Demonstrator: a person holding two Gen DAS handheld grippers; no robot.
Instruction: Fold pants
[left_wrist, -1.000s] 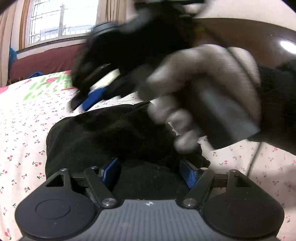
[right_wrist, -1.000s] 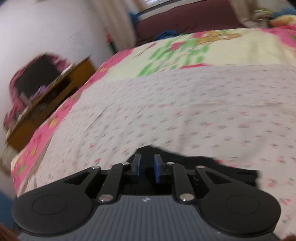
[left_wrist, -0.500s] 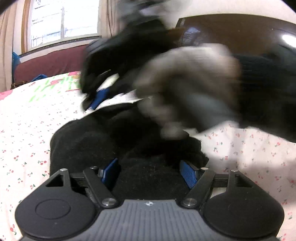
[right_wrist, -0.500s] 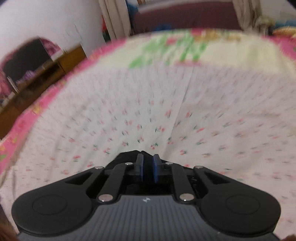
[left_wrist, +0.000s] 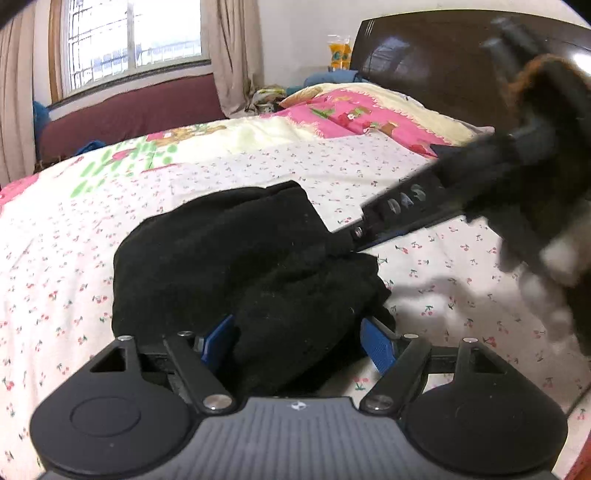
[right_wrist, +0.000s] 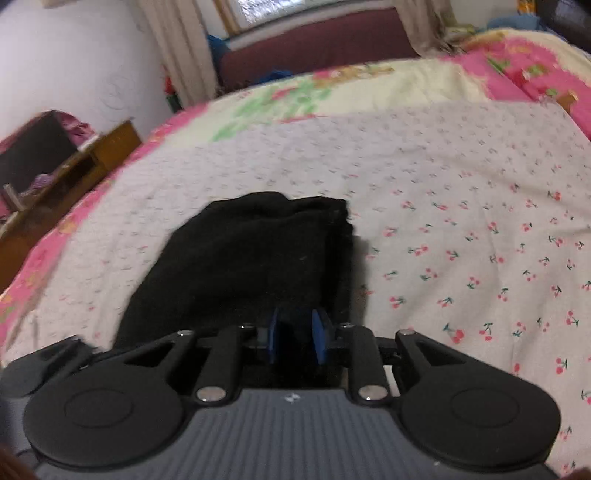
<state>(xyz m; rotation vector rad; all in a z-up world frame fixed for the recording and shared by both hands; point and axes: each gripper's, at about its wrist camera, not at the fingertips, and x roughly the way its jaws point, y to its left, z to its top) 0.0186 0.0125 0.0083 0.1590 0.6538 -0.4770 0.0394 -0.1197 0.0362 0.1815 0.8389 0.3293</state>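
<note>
The black pants (left_wrist: 236, 258) lie in a folded, bunched pile on the cherry-print bed sheet (left_wrist: 55, 280). My left gripper (left_wrist: 299, 343) is open, its blue pads on either side of the pile's near edge. My right gripper (left_wrist: 347, 247) reaches in from the right in the left wrist view, its tip at the pile's right edge. In the right wrist view the pants (right_wrist: 251, 251) lie just ahead, and the right gripper (right_wrist: 297, 336) has its blue pads a narrow gap apart with black cloth showing between them.
A dark wooden headboard (left_wrist: 436, 62) and pink pillows (left_wrist: 354, 114) are at the bed's far right. A window (left_wrist: 129, 37) with curtains and a maroon bench are behind. A wooden cabinet (right_wrist: 62, 166) stands left of the bed.
The right gripper and gloved hand swung from above the pile down to its right side. Its pads have parted slightly. The left gripper stayed open at the pile's near edge.
</note>
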